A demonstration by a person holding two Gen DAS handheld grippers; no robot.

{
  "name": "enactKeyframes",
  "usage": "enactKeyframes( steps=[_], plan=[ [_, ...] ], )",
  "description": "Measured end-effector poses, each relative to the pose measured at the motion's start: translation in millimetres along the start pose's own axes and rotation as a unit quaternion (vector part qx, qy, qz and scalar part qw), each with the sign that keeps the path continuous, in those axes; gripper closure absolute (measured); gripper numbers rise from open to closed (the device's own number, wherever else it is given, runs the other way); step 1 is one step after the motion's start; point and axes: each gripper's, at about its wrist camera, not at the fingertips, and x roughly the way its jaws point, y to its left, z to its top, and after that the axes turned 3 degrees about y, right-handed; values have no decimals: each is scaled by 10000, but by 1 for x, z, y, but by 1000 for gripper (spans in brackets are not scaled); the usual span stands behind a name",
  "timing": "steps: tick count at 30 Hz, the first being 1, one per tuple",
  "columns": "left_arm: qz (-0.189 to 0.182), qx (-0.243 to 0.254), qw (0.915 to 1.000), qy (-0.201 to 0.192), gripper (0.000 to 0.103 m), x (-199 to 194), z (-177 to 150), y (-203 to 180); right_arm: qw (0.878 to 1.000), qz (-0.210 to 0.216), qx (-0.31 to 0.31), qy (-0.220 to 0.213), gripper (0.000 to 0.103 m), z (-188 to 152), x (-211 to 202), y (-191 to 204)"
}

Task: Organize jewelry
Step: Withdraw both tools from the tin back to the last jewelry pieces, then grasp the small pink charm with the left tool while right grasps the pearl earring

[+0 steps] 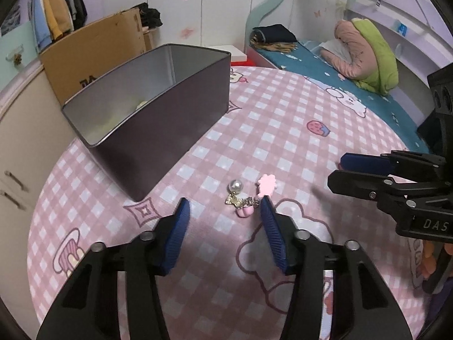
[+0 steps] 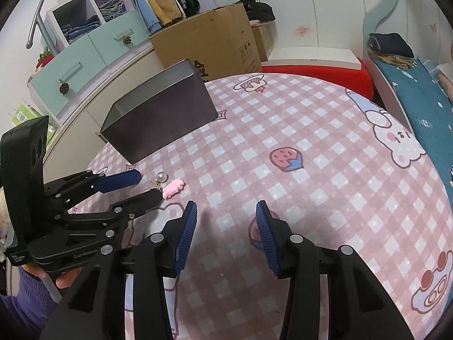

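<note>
Seen from the left wrist only: inside of the tin (image 1: 119, 107), grey walls and something pale yellow at the bottom, too dim to name. Seen from the right wrist only: tin (image 2: 158, 116) from the side with its opening hidden, plus shelves (image 2: 85, 8) with folded clothes at upper left. Left gripper (image 1: 225, 206) low in centre of its own view, blue pads spread apart, nothing between them; same gripper (image 2: 143, 185) at left edge of the right view, held by a hand (image 2: 68, 279) in a purple sleeve. Jewelry (image 1: 249, 198) lying on the cloth just ahead of the left gripper, near its right pad: pearl (image 1: 235, 185), gold chain bit, pink charm (image 1: 266, 183); in the right view a small cluster (image 2: 170, 185) left of centre, touching the lower finger tip of the left gripper. Right gripper (image 2: 226, 211) at lower centre, pads apart, empty, over bare cloth; visible also at right edge (image 1: 337, 172) of the left view. Tin at upper left, well apart from the jewelry, open cloth between. Wide free cloth to the right and centre. Pink checked cloth (image 2: 311, 170) with cartoon prints; cardboard box (image 2: 212, 42) behind the tin; bed (image 1: 325, 65) with teal sheet at upper right.
</note>
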Motion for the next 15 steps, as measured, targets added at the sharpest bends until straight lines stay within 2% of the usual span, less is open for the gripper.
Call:
enactKeyframes(
  steps=[2,6,10,15],
  plan=[
    [86,46,9999,-27,74,1,0,1,10000,11,-12,16,60,0,2,1],
    [107,108,9999,-53,78,1,-2,2,10000,-4,-38,43,60,0,3,4],
    [88,90,9999,-53,88,-2,-5,7,10000,-19,-49,41,60,1,4,5],
    [-2,24,10000,-9,88,-9,-12,18,9999,-37,-110,45,60,3,4,11]
  ],
)
